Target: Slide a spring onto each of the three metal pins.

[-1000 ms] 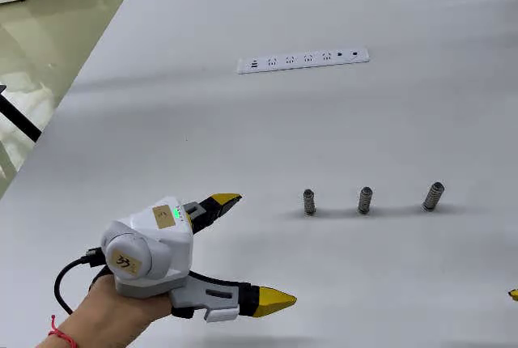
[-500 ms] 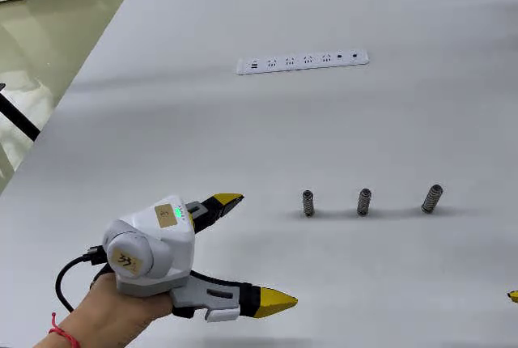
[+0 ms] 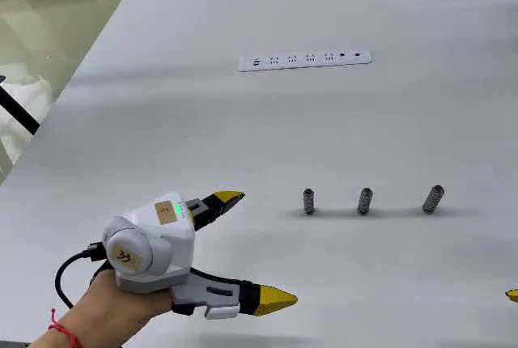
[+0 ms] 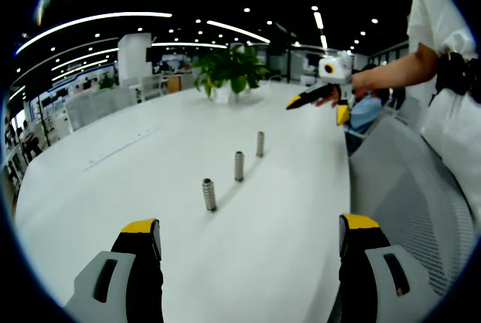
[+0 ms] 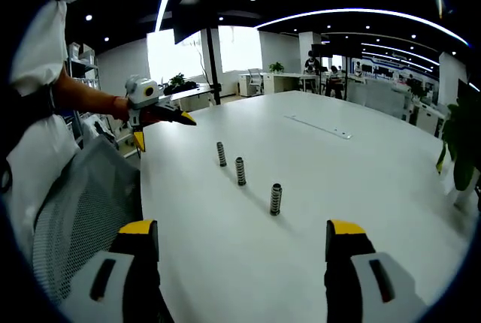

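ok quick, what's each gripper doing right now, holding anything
left gripper: open, holding nothing
right gripper: open, holding nothing

A white table (image 3: 162, 121) stands under ceiling light strips (image 4: 113, 15), glossy pale floor (image 3: 48, 24) beside it

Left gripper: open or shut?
Open. On the left gripper the yellow-tipped jaws stand wide apart, nothing between them.

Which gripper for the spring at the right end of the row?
Right gripper, likely: that spring is nearest its open jaws; left gripper sits past the row's other end.
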`<state>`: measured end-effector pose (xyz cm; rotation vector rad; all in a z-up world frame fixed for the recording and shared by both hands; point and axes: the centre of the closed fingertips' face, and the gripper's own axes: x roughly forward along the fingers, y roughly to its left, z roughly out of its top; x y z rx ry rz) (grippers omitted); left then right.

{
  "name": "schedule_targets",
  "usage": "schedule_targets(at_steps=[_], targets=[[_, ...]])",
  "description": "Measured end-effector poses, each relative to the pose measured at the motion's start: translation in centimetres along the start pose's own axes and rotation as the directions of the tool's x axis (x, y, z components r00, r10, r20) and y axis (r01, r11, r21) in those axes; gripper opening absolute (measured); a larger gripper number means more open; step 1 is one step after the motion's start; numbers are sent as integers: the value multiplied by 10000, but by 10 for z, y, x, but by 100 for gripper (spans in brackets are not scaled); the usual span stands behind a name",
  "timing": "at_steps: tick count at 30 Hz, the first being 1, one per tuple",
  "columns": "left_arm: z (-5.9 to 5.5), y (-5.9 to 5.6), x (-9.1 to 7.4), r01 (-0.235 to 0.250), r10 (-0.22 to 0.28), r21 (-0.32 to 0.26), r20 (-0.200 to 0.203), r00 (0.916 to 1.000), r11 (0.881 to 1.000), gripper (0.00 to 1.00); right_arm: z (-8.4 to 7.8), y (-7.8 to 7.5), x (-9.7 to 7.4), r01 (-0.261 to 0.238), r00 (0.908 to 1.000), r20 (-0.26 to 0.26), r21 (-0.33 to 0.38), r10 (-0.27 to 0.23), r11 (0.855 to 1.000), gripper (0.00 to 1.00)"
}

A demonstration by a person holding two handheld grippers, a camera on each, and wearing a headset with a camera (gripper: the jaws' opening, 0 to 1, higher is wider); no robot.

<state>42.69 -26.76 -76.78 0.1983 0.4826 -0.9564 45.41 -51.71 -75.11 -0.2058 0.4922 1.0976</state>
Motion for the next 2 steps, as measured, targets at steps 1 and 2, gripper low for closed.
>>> schedule_targets(at_steps=[1,2], targets=[[0,0,0,-1,1,-7,7,10000,10000,100,0,0,0,5,10000,4,19,-5,10000,93],[-1,0,0,-4,4,-8,2,10000,10000,100,0,0,0,2,10000,-4,14,-2,10000,93]])
